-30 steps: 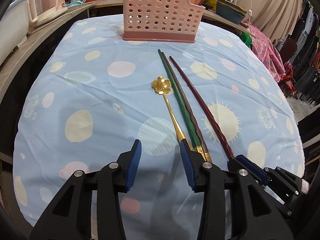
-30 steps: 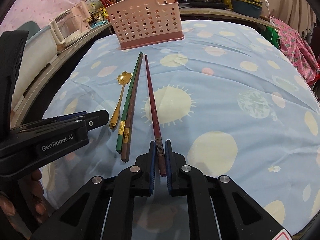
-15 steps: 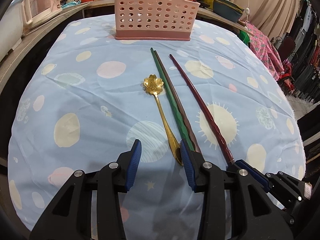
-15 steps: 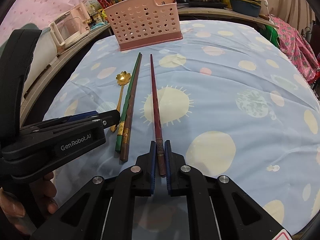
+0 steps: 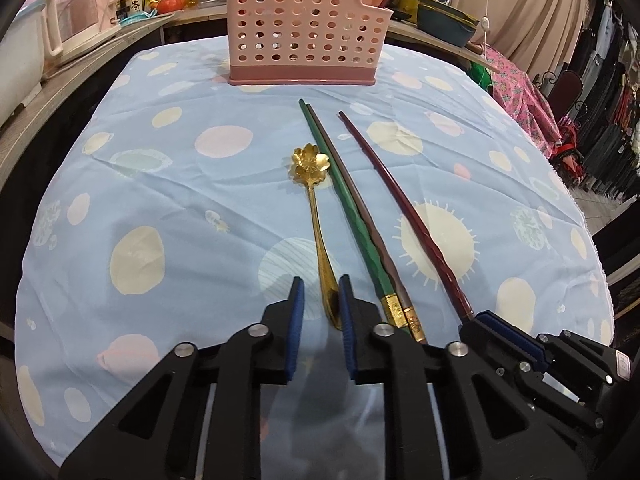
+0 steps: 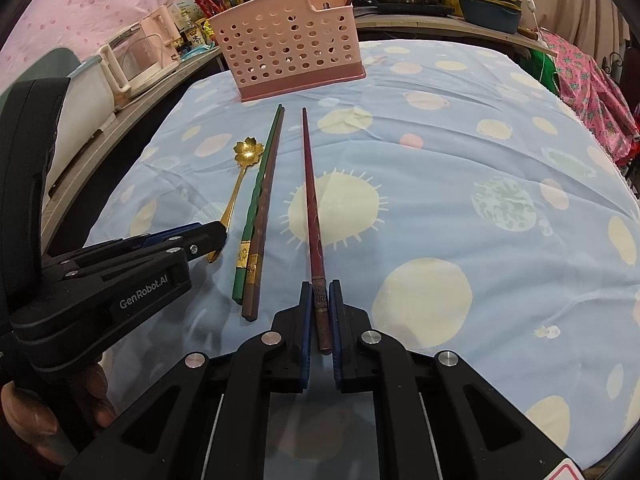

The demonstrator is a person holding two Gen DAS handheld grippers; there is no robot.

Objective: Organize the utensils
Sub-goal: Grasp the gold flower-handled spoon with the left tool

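Left gripper (image 5: 322,300): jaws closing around the handle tip of the gold flower spoon (image 5: 316,216); the right pad looks to touch the handle, the left pad stands just clear, so no grip yet.
Right gripper (image 6: 320,300): narrow, pads pressed on the thick end of the dark red chopstick (image 6: 312,200), which lies flat on the cloth.
Spoon position: near the middle of the table, flower bowl toward the far edge, handle end toward the near edge, just beside the green chopstick (image 5: 348,208).
Chopstick pair: green chopstick and brown chopstick (image 5: 372,236) lie touching side by side, tips toward the far edge, gilt bands at the near end.
Red chopstick position: apart from the pair, on its right, crossing the sun print on the tablecloth (image 5: 160,184).
Holder: pink perforated utensil basket (image 5: 304,32) upright at the far edge, just beyond the chopstick tips.
Spoon handling: probably light thin metal, stiff, smooth and slippery; held at the very tip it may pivot or slide, so a hold slightly further up the handle looks safer.
Chopstick handling: light, rigid, long; the thick square end is the best place, though the far tip will likely droop or swing.
Risk: soft cloth may snag under the pads.
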